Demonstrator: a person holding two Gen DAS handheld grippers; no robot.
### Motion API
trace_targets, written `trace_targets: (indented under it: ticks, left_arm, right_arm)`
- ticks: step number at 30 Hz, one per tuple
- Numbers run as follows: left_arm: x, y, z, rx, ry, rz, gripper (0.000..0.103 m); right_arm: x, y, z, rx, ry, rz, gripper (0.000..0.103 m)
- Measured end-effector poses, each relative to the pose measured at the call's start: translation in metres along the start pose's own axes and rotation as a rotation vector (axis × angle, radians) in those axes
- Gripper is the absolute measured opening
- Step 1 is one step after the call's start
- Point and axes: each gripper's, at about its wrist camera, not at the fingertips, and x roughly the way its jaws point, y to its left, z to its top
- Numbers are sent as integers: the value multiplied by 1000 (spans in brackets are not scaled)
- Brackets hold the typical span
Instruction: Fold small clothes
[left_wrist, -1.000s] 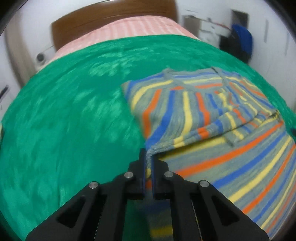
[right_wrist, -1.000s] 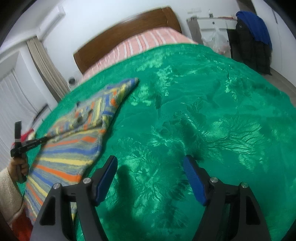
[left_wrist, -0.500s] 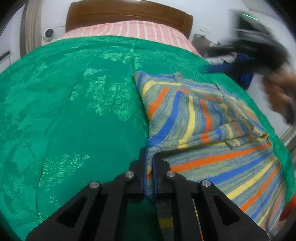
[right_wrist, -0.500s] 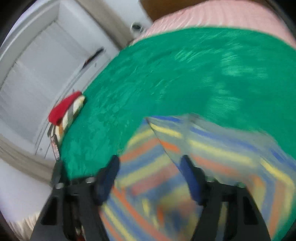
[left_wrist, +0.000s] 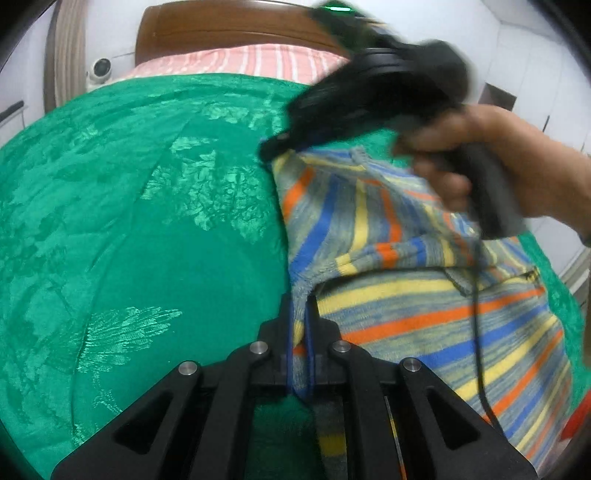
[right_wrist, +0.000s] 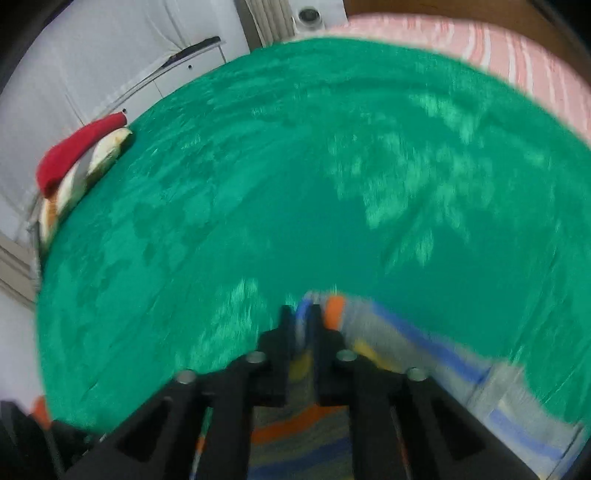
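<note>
A small striped sweater, grey with blue, yellow and orange stripes, lies on a green bedspread. My left gripper is shut on the sweater's near left edge. My right gripper is shut on the sweater's far left corner; it also shows in the left wrist view, held by a hand above the top of the sweater. The right wrist view is blurred.
The green bedspread covers a bed with a pink striped sheet and wooden headboard. A stack of folded clothes with a red one on top sits at the bed's left edge. White walls surround.
My right gripper swung across from the open bedspread to the sweater's far corner and closed on it. My left gripper kept its hold on the near edge.
</note>
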Motion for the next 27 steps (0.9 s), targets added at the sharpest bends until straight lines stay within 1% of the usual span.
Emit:
trace_targets:
  ticks: [1, 3, 5, 7, 9, 10, 12, 14, 16, 17, 19, 20, 21, 23, 24, 25, 27]
  left_arm:
    - [0, 2, 0, -4, 0, -5, 7]
    - [0, 5, 1, -12, 1, -14, 7]
    - [0, 7, 0, -16, 1, -19, 7]
    - [-1, 7, 0, -17, 1, -19, 7]
    - [-1, 8, 0, -16, 1, -17, 7]
    - [-1, 8, 0, -15, 2, -15, 7]
    - [-2, 9, 0, -16, 3, -16, 7]
    - [-2, 9, 0, -20, 6, -20, 7]
    - [-2, 9, 0, -21, 8, -20, 7]
    - [-2, 9, 0, -20, 8, -19, 7]
    - [-2, 9, 0, -17, 9, -16, 7]
    - [-2, 8, 0, -18, 9, -16, 7]
    - [-1, 8, 0, -19, 10, -17, 7]
    - [-2, 9, 0, -24, 10, -22, 7]
    - [-2, 9, 0, -24, 9, -23, 7]
    - [-2, 10, 0, -24, 9, -23, 7]
    - [-2, 10, -1, -24, 9, -23, 7]
  right_arm:
    - [-6, -4, -2, 14, 1, 12, 34]
    - [-48, -22, -25, 31, -57, 47, 35]
    - [-88, -38, -50, 41, -94, 55, 35]
    - [-121, -56, -83, 51, -78, 93, 35]
    - [-135, -64, -112, 31, -33, 141, 35]
    - [-136, -63, -127, -3, -3, 144, 35]
    - [-130, -63, -146, -45, 24, 107, 35]
    - [-120, -70, -158, -14, 31, 95, 35]
    - [-115, -72, -167, 20, 44, 131, 36]
    - [-117, -66, -171, -2, 34, 135, 36]
    - [-132, -45, -185, -116, 14, 139, 36]
    - [-133, -34, -189, -162, 25, 142, 36]
    - [-131, -24, -200, -222, 66, 138, 36]
    - [-121, -15, -218, -270, 173, 127, 36]
    - [-121, -15, -222, -279, 172, 116, 35]
    - [-126, -19, -223, -269, 136, 105, 35]
    - [-140, -49, -213, -89, 18, 113, 35]
